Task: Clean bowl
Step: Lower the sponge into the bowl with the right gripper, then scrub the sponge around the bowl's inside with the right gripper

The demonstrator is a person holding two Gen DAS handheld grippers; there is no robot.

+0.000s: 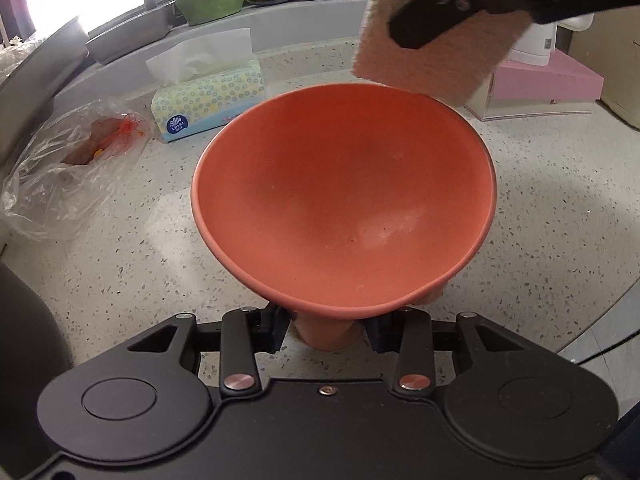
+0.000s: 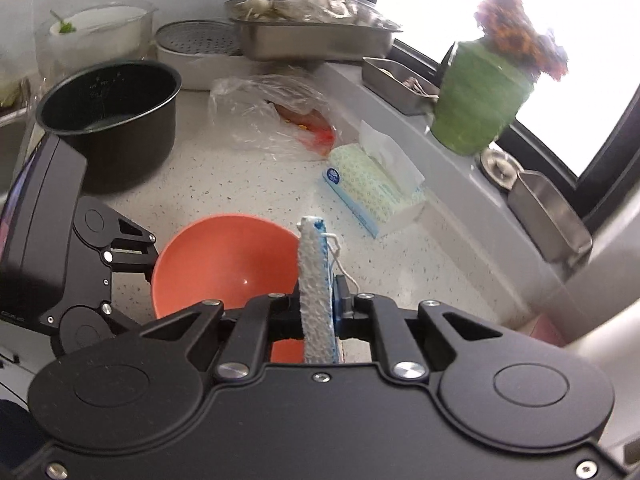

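- My left tool (image 1: 328, 330): closed on the foot of the orange bowl (image 1: 344, 200), one finger either side of the base, holding the bowl tilted with its open side towards the camera
- Orange bowl: raised on its base above the speckled desk (image 1: 160, 248); inside shows a pale smear and a few small specks low on the right of the wall
- My right tool (image 2: 318, 312): jaws nearly together, clamped on a cleaning pad (image 2: 316, 280) that stands on edge between them, white textured face to the left, blue layer to the right, a thin white thread hanging off its right side
- Cleaning pad in the left wrist view (image 1: 436, 40): a tan flat face, above the bowl's far rim, at upper right; whether it touches the rim I cannot tell
- Tissue pack (image 1: 208, 100): on the desk beyond the bowl, patterned wrap, a sheet standing up
- Clear plastic bag (image 1: 68, 164): on the desk left of the tissue pack, orange and red contents inside
- Black pot (image 2: 116, 120): on the desk beyond my left tool, seen from the right wrist
- Green vase (image 2: 480, 100): on the window ledge, holding dried flowers
- Steel trays (image 2: 316, 40): along the ledge
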